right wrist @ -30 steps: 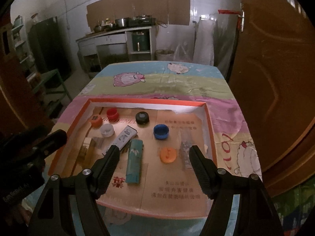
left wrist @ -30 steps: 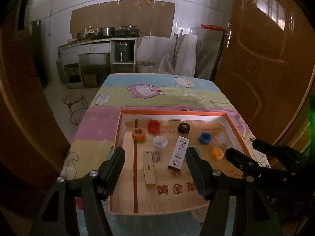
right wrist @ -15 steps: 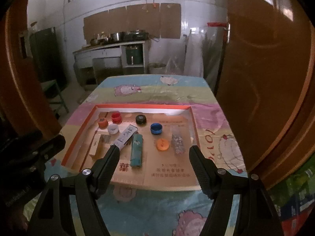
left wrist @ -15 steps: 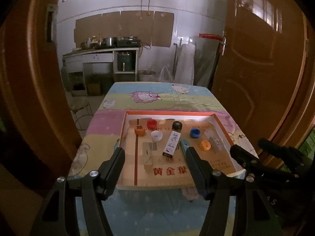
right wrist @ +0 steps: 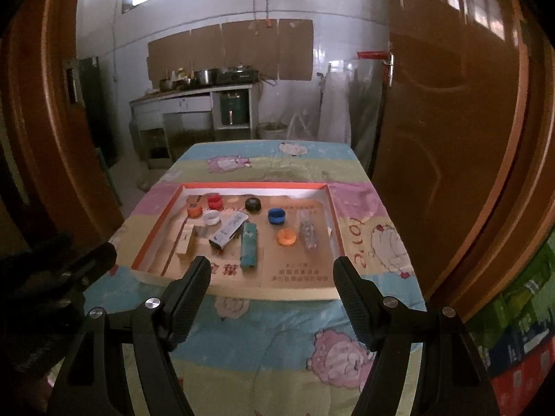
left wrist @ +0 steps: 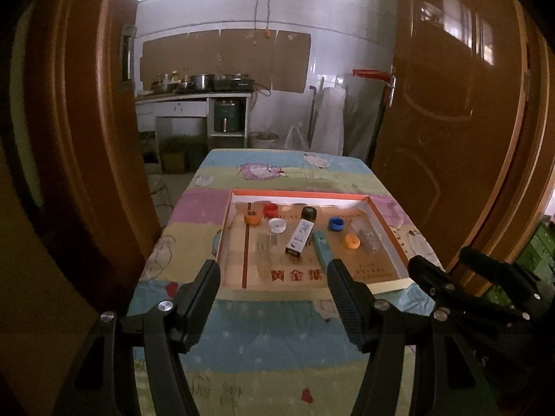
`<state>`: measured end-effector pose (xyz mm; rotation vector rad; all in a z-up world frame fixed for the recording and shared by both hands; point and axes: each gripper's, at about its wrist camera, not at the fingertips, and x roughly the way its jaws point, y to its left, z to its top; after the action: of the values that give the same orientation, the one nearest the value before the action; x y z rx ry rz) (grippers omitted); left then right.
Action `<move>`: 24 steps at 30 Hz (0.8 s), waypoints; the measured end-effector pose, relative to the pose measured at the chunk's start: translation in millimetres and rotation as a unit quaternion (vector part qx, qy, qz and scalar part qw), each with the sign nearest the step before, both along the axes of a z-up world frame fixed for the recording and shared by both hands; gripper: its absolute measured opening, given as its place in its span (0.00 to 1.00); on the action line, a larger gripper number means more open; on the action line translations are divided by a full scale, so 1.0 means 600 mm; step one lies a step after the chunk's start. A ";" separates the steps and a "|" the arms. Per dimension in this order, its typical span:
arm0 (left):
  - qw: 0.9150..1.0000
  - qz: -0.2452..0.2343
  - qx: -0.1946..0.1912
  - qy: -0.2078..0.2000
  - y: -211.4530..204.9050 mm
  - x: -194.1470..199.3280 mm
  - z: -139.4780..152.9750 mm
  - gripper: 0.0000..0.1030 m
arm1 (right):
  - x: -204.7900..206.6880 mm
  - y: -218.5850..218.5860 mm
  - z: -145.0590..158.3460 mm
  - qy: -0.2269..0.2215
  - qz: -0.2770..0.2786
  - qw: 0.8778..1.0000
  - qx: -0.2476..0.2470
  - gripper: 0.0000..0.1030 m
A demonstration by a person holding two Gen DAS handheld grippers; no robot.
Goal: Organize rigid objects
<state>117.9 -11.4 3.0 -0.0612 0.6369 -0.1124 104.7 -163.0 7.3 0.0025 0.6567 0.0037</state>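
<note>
Caps and small boxes, one lot: all lie inside the shallow tray (right wrist: 158,225) on my table (right wrist: 277,339). Caps sit toward the far side: red cap (right wrist: 215,202), black cap (right wrist: 252,204), blue cap (right wrist: 276,216), orange cap (right wrist: 286,236). White box (right wrist: 229,230) and teal box (right wrist: 249,244) lie alongside, likely grouped by kind. My left gripper (left wrist: 274,279) and right gripper (right wrist: 272,274) hang short of the tray, fingers spread, holding nothing.
</note>
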 end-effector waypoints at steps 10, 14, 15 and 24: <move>1.000 0.019 0.000 -0.015 0.004 -0.058 0.005 0.62 | -0.069 0.008 0.003 -0.016 -0.010 1.000 -0.017 0.72; 0.999 0.028 0.009 -0.029 0.002 -0.081 0.008 0.62 | -0.096 0.009 0.006 -0.024 -0.008 1.000 -0.018 0.73; 0.999 0.024 0.005 -0.031 0.002 -0.086 0.009 0.62 | -0.101 0.009 0.006 -0.026 -0.009 0.999 -0.018 0.73; 0.999 0.015 0.006 -0.050 0.000 -0.124 0.021 0.62 | -0.156 0.007 0.014 -0.042 -0.016 0.999 -0.016 0.73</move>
<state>43.7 -11.3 15.5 -0.0530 0.5360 -0.0812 10.9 -158.8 15.6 -0.0187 0.5724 -0.0374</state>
